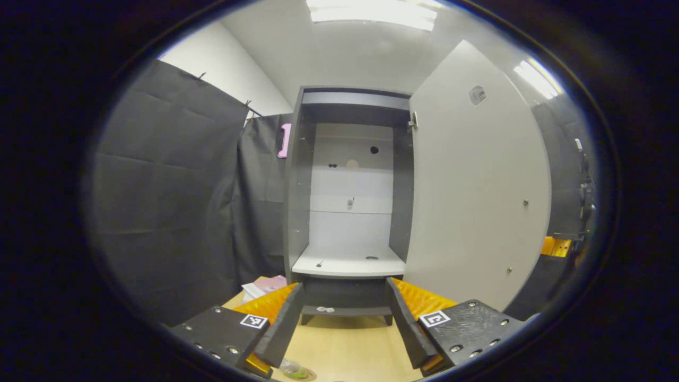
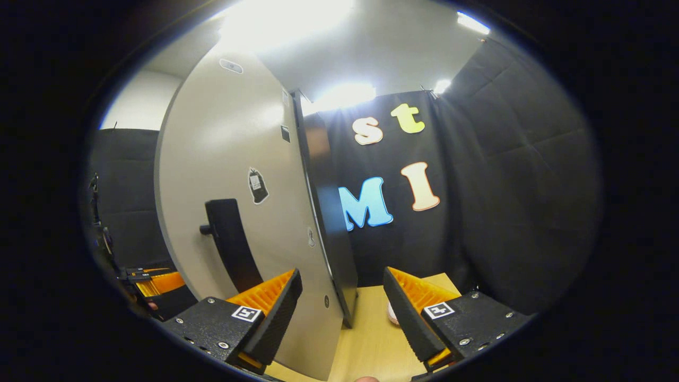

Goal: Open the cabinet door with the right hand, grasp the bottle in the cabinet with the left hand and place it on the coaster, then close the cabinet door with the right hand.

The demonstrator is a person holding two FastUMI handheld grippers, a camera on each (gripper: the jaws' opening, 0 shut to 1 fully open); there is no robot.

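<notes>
In the left gripper view, the left hand-held gripper (image 1: 345, 323) has its two fingers spread wide apart, and nothing is between them. It points straight at the cabinet (image 1: 350, 196), which stands on the light wooden bench (image 1: 345, 350). The cabinet door (image 1: 477, 185) is swung open and fills the 3 o'clock side. Inside, the white shelf (image 1: 350, 262) is at 6 o'clock from the cabinet's middle and looks bare but for a few tiny specks. I cannot tell for sure where the bottle is. At the very bottom, at 7 o'clock, a small round clear thing with green in it (image 1: 297, 370) sits on the bench, partly cut off, too little of it showing to say what it is. Some pink and white papers (image 1: 265, 286) lie at 8 o'clock near the cabinet's foot.

In the right gripper view, the right hand-held gripper (image 2: 342, 313) is also wide open and holds nothing. The open door's thin edge (image 2: 323, 212) runs up between its fingers. The door's outer face (image 2: 228, 159) is at 9 o'clock, with a dark handle (image 2: 231, 244) on it. The left finger (image 2: 276, 313) is close to the door's face, but I cannot tell if it touches.
</notes>
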